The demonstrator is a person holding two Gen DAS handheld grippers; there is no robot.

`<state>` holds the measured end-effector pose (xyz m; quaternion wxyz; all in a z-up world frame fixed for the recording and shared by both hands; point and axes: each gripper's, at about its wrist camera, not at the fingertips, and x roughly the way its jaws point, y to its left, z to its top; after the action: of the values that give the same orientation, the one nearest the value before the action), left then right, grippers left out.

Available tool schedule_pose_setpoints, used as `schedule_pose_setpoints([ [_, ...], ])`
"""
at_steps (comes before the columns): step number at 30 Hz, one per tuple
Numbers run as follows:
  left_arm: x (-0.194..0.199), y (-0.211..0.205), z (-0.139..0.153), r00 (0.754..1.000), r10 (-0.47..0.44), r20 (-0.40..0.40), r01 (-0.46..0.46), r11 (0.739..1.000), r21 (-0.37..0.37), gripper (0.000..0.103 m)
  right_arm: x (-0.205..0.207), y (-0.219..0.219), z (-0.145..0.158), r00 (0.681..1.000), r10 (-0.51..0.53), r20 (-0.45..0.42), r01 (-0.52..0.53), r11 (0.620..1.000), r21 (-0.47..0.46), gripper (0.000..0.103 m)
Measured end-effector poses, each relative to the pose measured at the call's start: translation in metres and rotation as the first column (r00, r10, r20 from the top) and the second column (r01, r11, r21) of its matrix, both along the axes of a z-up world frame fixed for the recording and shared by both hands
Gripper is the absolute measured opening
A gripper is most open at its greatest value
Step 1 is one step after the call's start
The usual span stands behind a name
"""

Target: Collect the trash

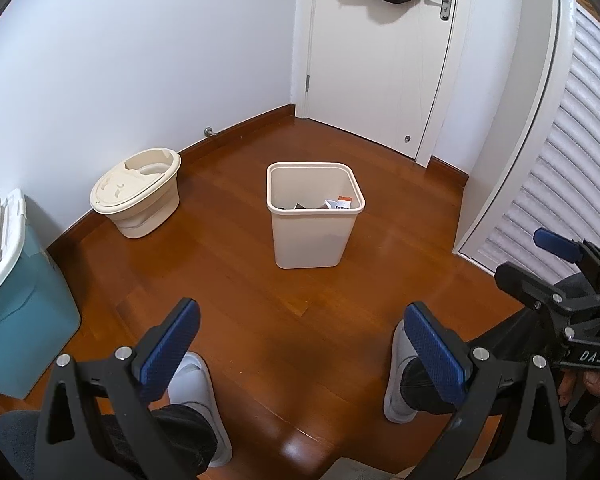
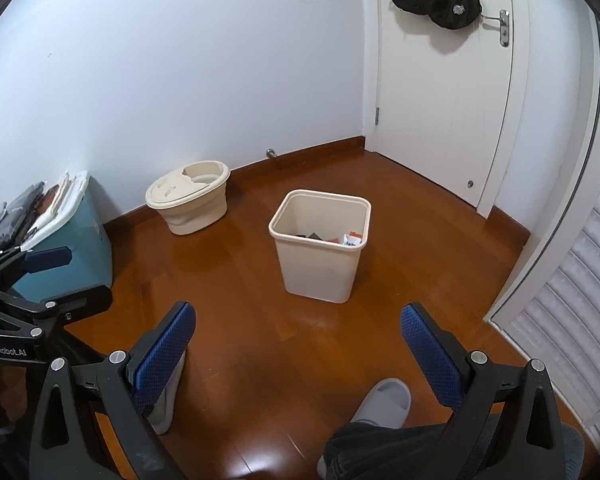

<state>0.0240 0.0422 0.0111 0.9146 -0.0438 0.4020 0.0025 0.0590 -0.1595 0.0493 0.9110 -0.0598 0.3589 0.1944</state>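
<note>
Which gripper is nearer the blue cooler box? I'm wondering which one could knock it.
Left. The left gripper is held just in front of the blue cooler box, fingers apart. The right gripper is further right, over bare floor, facing the beige bin.

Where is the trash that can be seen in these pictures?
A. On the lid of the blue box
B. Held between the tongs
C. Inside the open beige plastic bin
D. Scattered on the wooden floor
C: wrappers and dark scraps lie at the bottom of the open beige rectangular plastic bin, while the left tongs and the right tongs are both open and hold nothing.
</note>
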Motion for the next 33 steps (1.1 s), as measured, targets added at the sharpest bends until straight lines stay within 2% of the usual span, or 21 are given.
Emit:
schedule_pose_setpoints([
  [33, -0.003, -0.005, 0.007, 1.000, -0.007, 0.005, 0.007, 1.000, -0.016, 0.103, 0.003, -0.007, -0.006, 1.000, 0.006, 0.004, -0.006, 1.000, -0.027, 0.103],
])
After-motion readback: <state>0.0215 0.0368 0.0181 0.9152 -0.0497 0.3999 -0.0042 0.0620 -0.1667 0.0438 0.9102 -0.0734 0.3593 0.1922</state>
